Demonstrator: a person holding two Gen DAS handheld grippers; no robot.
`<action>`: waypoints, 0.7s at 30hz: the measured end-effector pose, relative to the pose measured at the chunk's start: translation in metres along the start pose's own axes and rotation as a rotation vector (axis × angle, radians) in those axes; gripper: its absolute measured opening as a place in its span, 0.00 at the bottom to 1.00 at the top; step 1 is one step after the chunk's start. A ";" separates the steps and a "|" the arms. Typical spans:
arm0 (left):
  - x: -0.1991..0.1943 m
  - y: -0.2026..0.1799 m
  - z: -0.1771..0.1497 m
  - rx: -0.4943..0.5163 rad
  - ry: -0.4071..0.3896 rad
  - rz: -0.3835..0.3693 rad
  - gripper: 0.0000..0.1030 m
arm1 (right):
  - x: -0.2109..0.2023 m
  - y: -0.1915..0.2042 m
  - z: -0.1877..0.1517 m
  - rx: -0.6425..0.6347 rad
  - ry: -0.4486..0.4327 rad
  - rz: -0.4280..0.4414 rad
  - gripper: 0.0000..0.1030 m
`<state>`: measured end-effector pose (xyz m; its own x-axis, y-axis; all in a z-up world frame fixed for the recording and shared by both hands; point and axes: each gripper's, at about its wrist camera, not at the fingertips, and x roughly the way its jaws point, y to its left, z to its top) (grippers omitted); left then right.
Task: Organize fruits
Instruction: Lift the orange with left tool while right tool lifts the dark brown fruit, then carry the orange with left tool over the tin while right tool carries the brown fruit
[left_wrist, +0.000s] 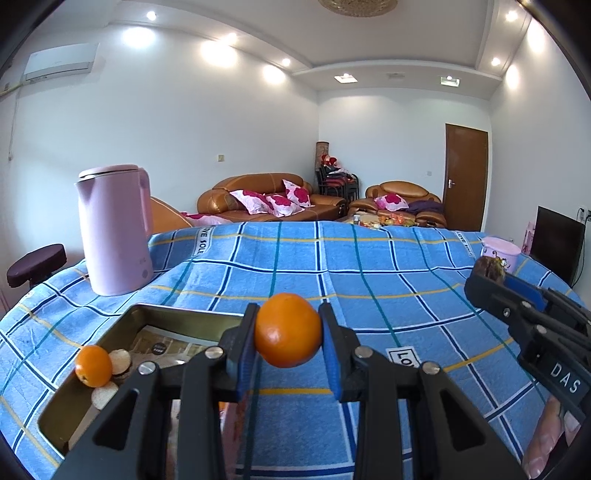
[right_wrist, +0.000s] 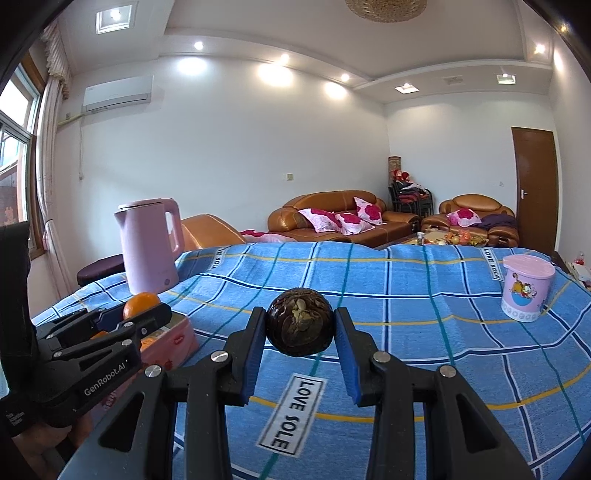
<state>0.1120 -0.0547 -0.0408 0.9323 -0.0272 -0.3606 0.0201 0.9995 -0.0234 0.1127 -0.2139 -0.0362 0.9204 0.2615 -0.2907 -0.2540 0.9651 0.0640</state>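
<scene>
Now your left gripper clamps an orange (stem dimple facing you), right gripper pinching a dark round fruit, open tablecloth ahead.

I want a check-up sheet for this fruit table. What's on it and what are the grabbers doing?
Surface: blue checked cloth covers the table.
Job's things: orange in the left hand-held gripper; dark round fruit in the right hand-held gripper; tin box holding a small orange and pale round pieces.
Clutter: pink kettle; pink lidded cup.
Grippers: both shut on fruit, held above the cloth.
Cables: nothing seen on the table.
Surroundings: brown sofas, brown door.
</scene>
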 end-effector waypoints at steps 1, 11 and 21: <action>-0.002 0.001 0.000 -0.001 -0.001 0.002 0.32 | -0.001 0.003 0.001 -0.005 -0.001 0.006 0.38; -0.018 0.021 -0.001 -0.013 0.000 0.026 0.32 | 0.002 0.033 0.005 -0.025 0.003 0.075 0.38; -0.025 0.039 -0.003 -0.030 0.010 0.056 0.32 | 0.003 0.054 0.003 -0.039 0.003 0.117 0.38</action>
<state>0.0889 -0.0156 -0.0352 0.9279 0.0284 -0.3717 -0.0428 0.9986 -0.0303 0.1023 -0.1607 -0.0305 0.8827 0.3725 -0.2866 -0.3714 0.9265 0.0602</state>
